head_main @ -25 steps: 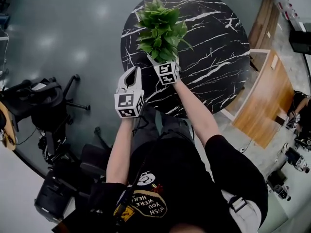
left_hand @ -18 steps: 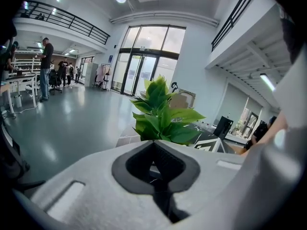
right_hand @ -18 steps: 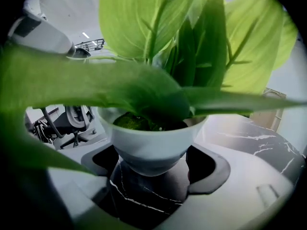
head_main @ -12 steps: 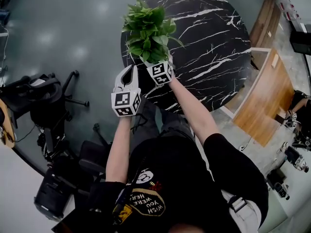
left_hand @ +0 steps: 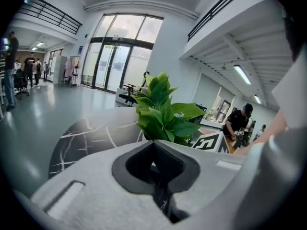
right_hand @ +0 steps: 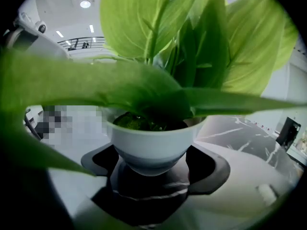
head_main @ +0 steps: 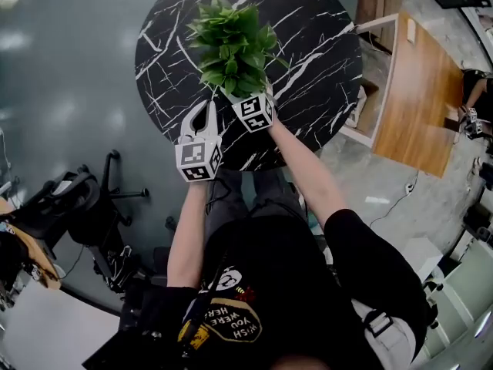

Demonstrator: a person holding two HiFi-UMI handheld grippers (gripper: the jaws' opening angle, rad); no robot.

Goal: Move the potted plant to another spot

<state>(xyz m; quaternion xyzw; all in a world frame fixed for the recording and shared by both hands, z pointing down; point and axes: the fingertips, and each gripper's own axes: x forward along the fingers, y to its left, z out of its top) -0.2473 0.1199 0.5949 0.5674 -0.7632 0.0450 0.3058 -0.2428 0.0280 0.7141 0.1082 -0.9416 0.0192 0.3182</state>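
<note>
The right tool point(head_main: 248, 105) grips the potted plant point(head_main: 231, 48), with its jaws set wide against both sides of the white pot point(right_hand: 151, 145), over the near part of the tabletop point(head_main: 323, 60). The left tool point(head_main: 205, 112) is closed and empty, just beside it.

Round black marble table point(head_main: 323, 52), grey floor point(head_main: 62, 75)

Only legible text: "WISH YOU WERE HERE", upside down, printed on the person's black shirt point(head_main: 231, 324), well behind the left gripper point(head_main: 206, 108).

Round black table point(head_main: 323, 60) — white-veined marble — on grey floor point(head_main: 69, 91)
</note>
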